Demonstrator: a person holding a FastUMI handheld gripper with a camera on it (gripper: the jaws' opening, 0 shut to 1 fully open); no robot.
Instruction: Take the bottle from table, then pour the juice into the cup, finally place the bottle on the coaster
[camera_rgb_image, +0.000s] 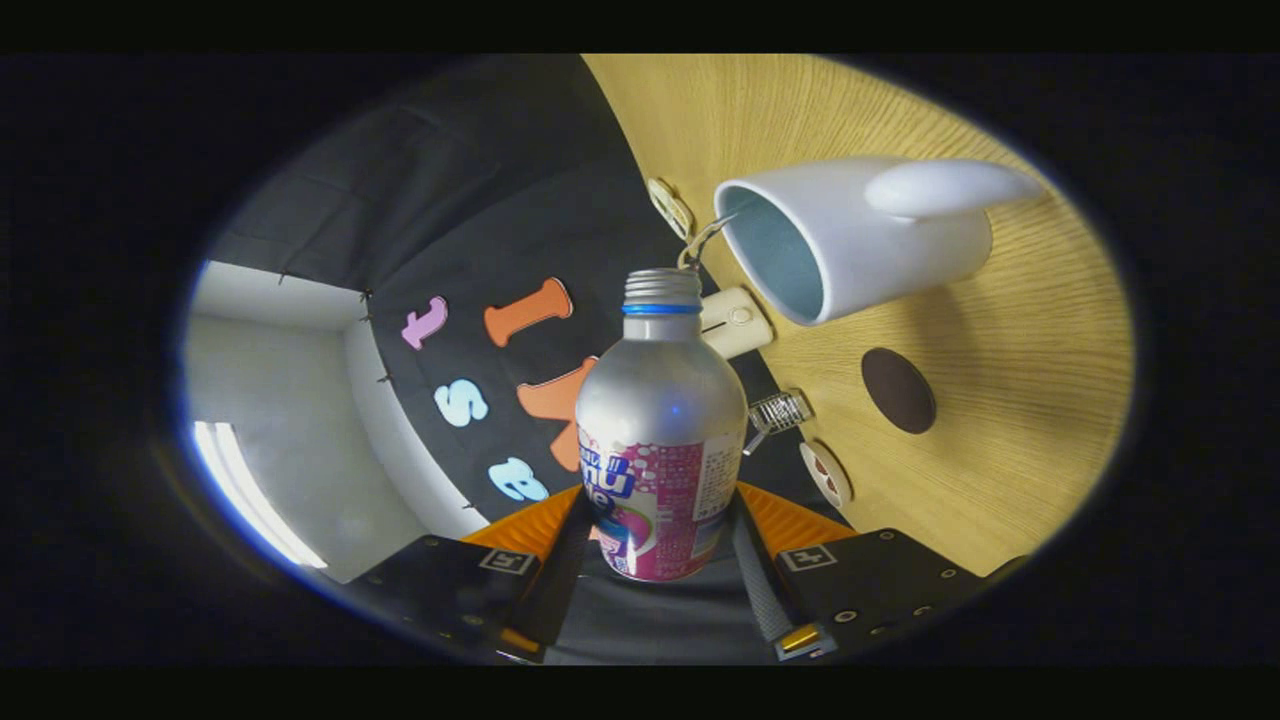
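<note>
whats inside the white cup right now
The white cup shows a pale, bare inner wall through its mouth; no juice is visible. Its bottom is out of sight. The tool is shut on the bottle, uncapped mouth near the rim.

Surface: light wood grain, filling the upper right and right of the frame, seen tilted. On it stood a white cup with handle, at the upper right; below it a dark round coaster, apart from the cup. Small pale fittings lay along the surface's edge at centre; kind unclear.
</note>
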